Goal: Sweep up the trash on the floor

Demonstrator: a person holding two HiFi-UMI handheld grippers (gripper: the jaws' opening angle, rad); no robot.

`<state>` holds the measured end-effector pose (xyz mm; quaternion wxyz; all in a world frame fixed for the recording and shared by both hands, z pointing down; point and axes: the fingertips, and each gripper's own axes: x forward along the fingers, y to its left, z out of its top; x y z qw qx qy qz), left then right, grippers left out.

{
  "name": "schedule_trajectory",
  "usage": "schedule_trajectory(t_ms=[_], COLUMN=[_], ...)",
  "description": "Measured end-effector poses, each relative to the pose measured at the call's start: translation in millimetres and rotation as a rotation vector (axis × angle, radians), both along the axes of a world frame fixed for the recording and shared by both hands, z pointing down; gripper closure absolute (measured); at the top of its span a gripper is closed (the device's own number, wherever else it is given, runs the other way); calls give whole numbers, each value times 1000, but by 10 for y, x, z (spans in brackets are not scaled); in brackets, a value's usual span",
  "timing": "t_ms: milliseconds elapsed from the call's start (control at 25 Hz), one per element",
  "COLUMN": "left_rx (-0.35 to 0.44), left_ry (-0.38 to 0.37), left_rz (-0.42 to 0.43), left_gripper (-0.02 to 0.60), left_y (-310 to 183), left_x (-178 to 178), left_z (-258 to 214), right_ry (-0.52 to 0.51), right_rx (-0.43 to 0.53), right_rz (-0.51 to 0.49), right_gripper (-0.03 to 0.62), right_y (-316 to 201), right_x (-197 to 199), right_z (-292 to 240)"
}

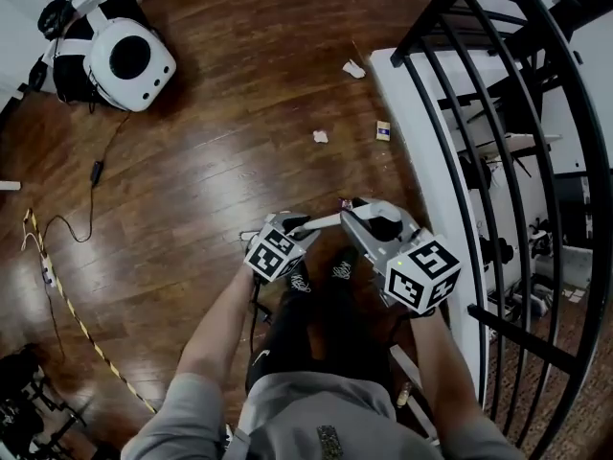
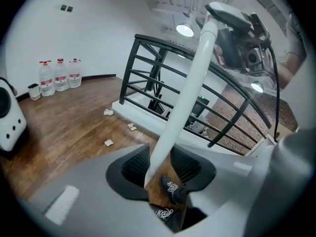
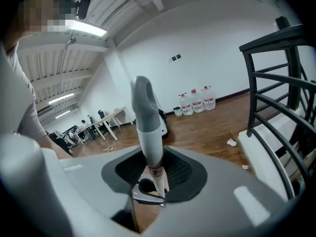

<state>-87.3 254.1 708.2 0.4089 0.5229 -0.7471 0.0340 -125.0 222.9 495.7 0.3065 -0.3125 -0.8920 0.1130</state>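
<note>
Trash (image 1: 321, 136) is just a few paper scraps on the wood floor (image 1: 192, 171), out ahead near the white ledge (image 1: 407, 103). Left gripper (image 2: 159, 168) and right gripper (image 3: 150, 174) are both clamped on the white handle (image 2: 187, 93) – the same one, I'd say. The sweeping end isn't in view. I'd keep both grips firm, reach past the farthest scrap and drag everything back into one pile, away from that ledge.
</note>
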Motion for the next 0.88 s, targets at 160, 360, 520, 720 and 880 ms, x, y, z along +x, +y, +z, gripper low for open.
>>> schedule_trajectory(t_ms=[160, 360, 520, 720, 880], left_rx=[7, 20, 16, 23, 23], left_ry=[-12, -24, -44, -64, -91], left_rz=[33, 78, 113, 190, 266], left_gripper=[443, 443, 443, 442, 440], left_y=[-261, -728, -1215, -1990, -2606], left_x=[-176, -448, -785, -1127, -1280], left_z=[32, 21, 10, -6, -12], right_ry=[-10, -18, -35, -44, -64], right_rx=[20, 15, 17, 20, 30], right_rz=[61, 140, 204, 293, 369], right_gripper=[491, 491, 491, 491, 491], right_y=[-276, -777, -1262, -2032, -2609], right_x=[-128, -371, -646, -897, -929], right_z=[30, 10, -45, -39, -81])
